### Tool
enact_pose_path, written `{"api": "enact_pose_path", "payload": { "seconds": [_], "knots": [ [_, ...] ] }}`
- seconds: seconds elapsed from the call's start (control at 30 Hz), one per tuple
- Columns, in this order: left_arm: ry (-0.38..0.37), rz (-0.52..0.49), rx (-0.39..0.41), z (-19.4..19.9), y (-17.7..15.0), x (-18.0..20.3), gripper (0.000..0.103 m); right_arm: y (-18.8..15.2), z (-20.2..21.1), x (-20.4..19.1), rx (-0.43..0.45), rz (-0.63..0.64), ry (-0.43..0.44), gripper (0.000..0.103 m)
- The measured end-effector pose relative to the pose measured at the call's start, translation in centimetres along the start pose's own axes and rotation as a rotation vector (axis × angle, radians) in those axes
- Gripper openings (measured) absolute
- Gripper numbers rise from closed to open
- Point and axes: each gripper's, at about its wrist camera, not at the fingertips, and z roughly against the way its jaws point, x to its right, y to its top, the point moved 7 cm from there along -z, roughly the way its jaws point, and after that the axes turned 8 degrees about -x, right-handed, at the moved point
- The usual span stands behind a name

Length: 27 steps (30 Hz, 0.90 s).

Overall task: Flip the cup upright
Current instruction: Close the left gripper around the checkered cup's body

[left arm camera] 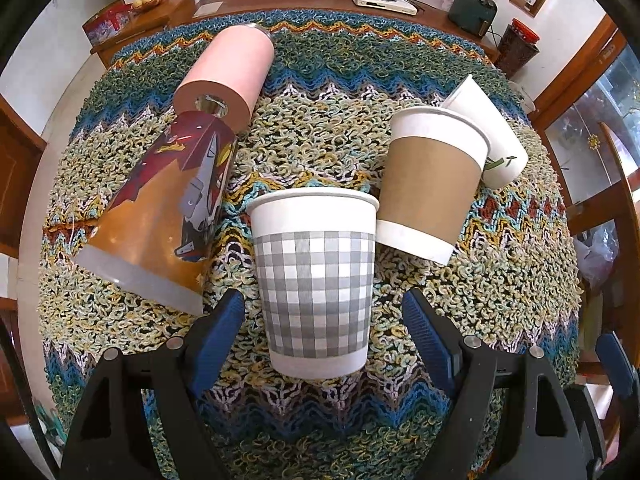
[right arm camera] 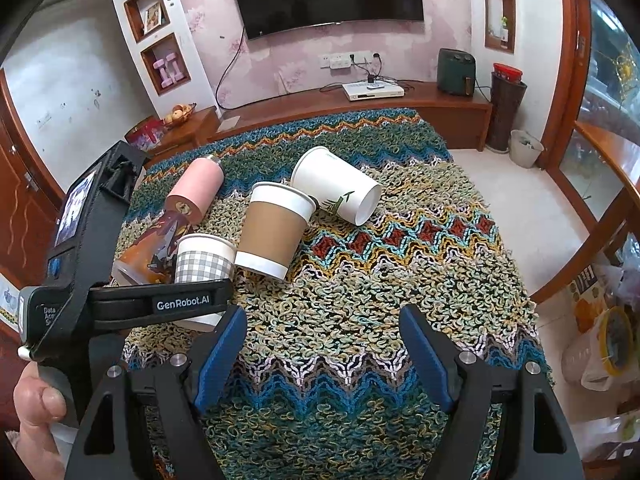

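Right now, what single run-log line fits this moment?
stage: approach | left gripper: open, straddling gingham cup | right gripper: open, empty | brown-sleeve cup: lying on its side

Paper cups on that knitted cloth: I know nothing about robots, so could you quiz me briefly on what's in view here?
1. True or false: the left hand-held gripper is shut on the grey-checked paper cup.
2. What lies right beside the rim of the brown-sleeved white paper cup?
A. a pink cylindrical bottle
B. the white paper cup with a green leaf print
C. a metal spoon
3. Fill in: ____ drinking vessels are on the colourful zigzag knitted cloth.

Key: 1 false, its fingers stand open on either side of the cup; 2 B; 3 five.
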Motion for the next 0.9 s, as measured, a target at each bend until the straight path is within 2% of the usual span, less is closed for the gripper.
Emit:
{"api": "enact_pose_path", "payload": {
  "seconds": [0.67, 0.9],
  "knots": [
    [0.004, 0.023, -0.078, -4.0, 2.6, 0.9, 0.081, 0.1, -1.8, 0.2, -0.036, -0.008, 0.009, 0.079],
    [-0.006, 0.034, -0.102, -5.3, 2.4, 0.2, 0.064, 0.0, -2.1, 0.3, -0.042, -0.013, 0.012, 0.079]
  ]
}}
